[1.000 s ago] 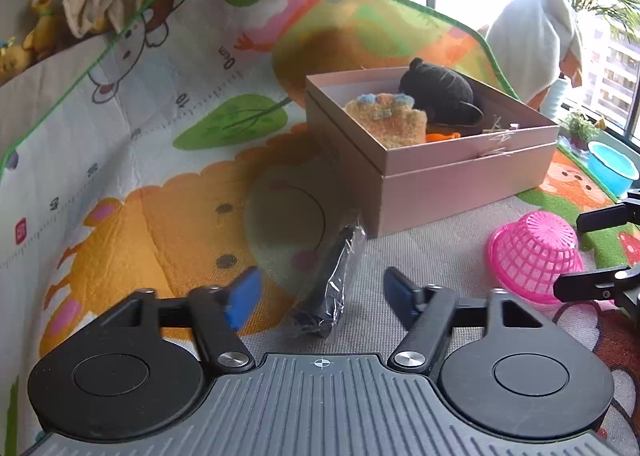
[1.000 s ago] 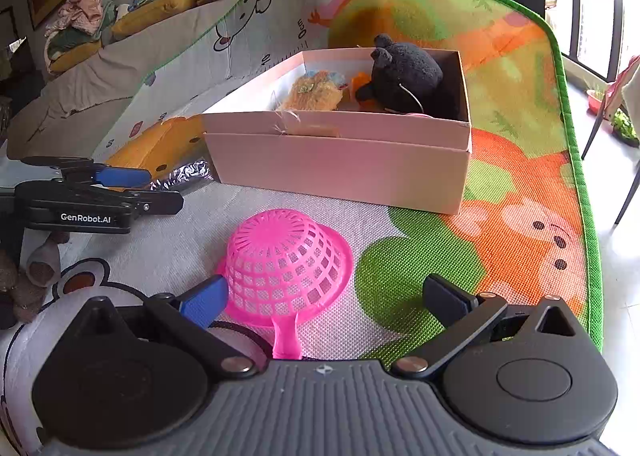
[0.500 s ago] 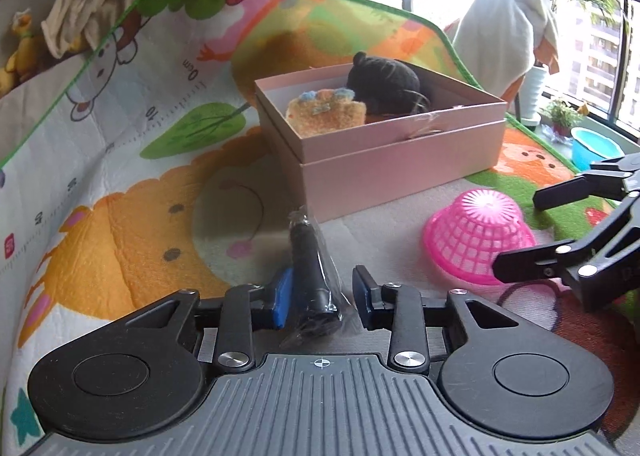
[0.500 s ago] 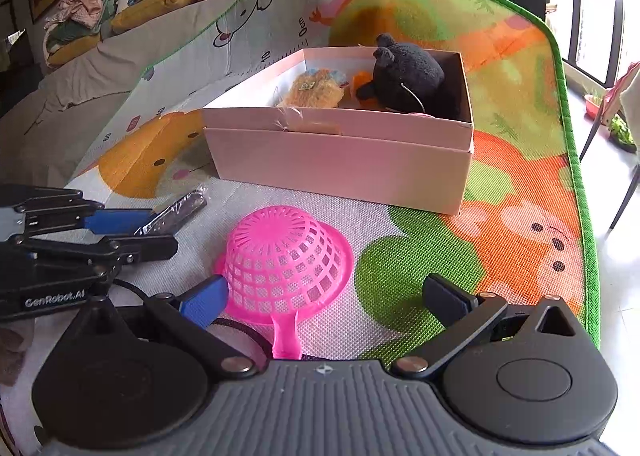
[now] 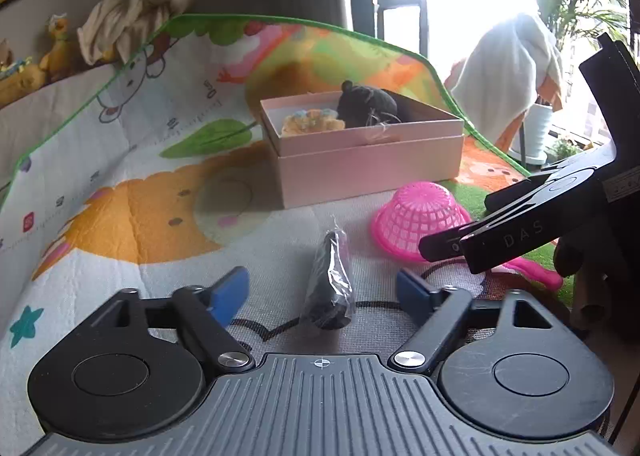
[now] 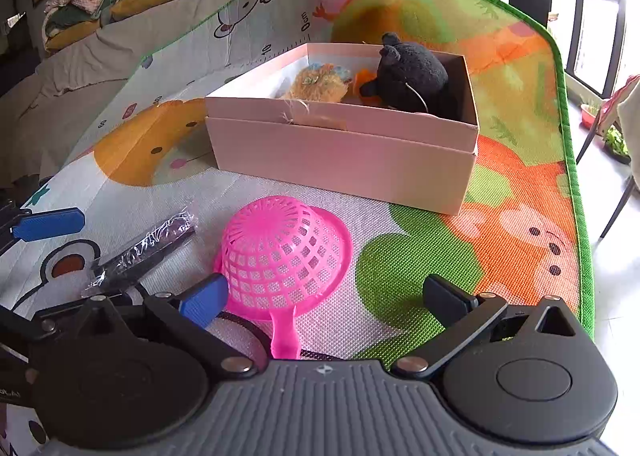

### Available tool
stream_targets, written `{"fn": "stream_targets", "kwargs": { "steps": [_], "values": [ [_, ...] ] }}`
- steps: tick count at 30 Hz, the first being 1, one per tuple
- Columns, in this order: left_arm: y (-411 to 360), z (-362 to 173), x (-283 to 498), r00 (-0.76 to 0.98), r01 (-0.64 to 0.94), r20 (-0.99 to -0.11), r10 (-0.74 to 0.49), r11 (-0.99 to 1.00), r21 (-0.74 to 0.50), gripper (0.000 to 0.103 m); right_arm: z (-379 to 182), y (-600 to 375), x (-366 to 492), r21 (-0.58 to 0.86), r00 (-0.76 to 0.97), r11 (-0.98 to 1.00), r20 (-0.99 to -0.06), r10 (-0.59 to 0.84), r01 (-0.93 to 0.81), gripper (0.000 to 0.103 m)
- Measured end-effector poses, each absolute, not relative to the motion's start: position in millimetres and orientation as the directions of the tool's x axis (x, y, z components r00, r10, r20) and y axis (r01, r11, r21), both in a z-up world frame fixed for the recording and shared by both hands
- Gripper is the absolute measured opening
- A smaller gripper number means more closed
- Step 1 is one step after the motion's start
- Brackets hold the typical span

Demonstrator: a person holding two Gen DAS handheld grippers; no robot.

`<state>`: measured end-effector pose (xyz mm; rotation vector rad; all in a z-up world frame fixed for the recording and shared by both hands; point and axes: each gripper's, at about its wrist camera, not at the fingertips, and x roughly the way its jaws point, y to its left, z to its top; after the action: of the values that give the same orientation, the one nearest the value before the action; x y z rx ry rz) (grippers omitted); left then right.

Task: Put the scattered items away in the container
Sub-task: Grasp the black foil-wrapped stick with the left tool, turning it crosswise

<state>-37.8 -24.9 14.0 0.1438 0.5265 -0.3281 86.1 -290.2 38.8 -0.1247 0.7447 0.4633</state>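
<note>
Pink strainer [image 6: 284,256] lies dome-up between the right gripper's [image 6: 324,296] spread fingers; left gripper [image 5: 322,290] gapes around the plastic-wrapped black item [image 5: 330,280].

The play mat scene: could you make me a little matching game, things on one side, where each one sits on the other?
Things:
1. black plush toy
2. pink strainer
3. plastic-wrapped black item
4. pink box

Places:
A. upside down on the mat
B. lying between the left gripper's open fingers
C. inside the box
D. standing on the mat, open-topped

Pairs: 1-C, 2-A, 3-B, 4-D
</note>
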Motion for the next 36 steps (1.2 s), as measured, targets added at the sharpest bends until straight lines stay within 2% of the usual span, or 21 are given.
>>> {"fn": "stream_targets", "kwargs": {
  "steps": [9, 10, 11, 12, 14, 15, 20, 25, 30, 34, 36],
  "values": [
    [-27, 10, -29, 0.774, 0.354, -0.571, -0.272, 0.935, 0.034, 0.097, 41, -268, 74, -0.056, 0.643, 0.832, -0.664, 0.381, -0.551, 0.103],
    [-26, 10, -29, 0.773, 0.352, -0.574, -0.272, 0.936, 0.031, 0.098, 41, -268, 75, -0.05, 0.637, 0.829, -0.666, 0.388, -0.557, 0.1],
    [-25, 9, -28, 0.772, 0.345, -0.576, -0.27, 0.938, 0.023, 0.098, 41, -268, 75, -0.041, 0.63, 0.826, -0.669, 0.396, -0.562, 0.092],
    [-23, 9, -28, 0.77, 0.341, -0.576, -0.272, 0.94, 0.012, 0.098, 41, -269, 75, -0.032, 0.626, 0.824, -0.668, 0.403, -0.565, 0.091],
    [-20, 9, -27, 0.765, 0.342, -0.577, -0.287, 0.94, -0.013, 0.098, 43, -272, 71, -0.031, 0.635, 0.832, -0.662, 0.398, -0.555, 0.077],
    [-19, 8, -26, 0.764, 0.34, -0.577, -0.289, 0.94, -0.021, 0.098, 44, -274, 69, -0.027, 0.638, 0.839, -0.663, 0.392, -0.543, 0.076],
    [-20, 8, -24, 0.756, 0.342, -0.589, -0.286, 0.94, -0.017, 0.098, 52, -296, 50, 0.048, 0.641, 0.874, -0.66, 0.391, -0.483, 0.076],
    [-29, 8, -28, 0.741, 0.375, -0.607, -0.287, 0.927, 0.019, 0.098, 57, -315, 30, 0.048, 0.685, 0.891, -0.621, 0.38, -0.451, 0.076],
    [-38, 7, -38, 0.643, 0.507, -0.629, -0.436, 0.858, -0.076, 0.099, 47, -327, 39, 0.083, 0.683, 0.912, -0.636, 0.359, -0.402, 0.083],
    [-37, 14, -43, 0.524, 0.606, -0.593, -0.612, 0.757, -0.246, 0.099, 45, -335, 43, 0.137, 0.671, 0.912, -0.636, 0.381, -0.387, 0.091],
    [-40, 20, -46, 0.509, 0.654, -0.583, -0.633, 0.725, -0.217, 0.099, 44, -336, 43, 0.146, 0.667, 0.91, -0.637, 0.387, -0.389, 0.093]
  ]
}}
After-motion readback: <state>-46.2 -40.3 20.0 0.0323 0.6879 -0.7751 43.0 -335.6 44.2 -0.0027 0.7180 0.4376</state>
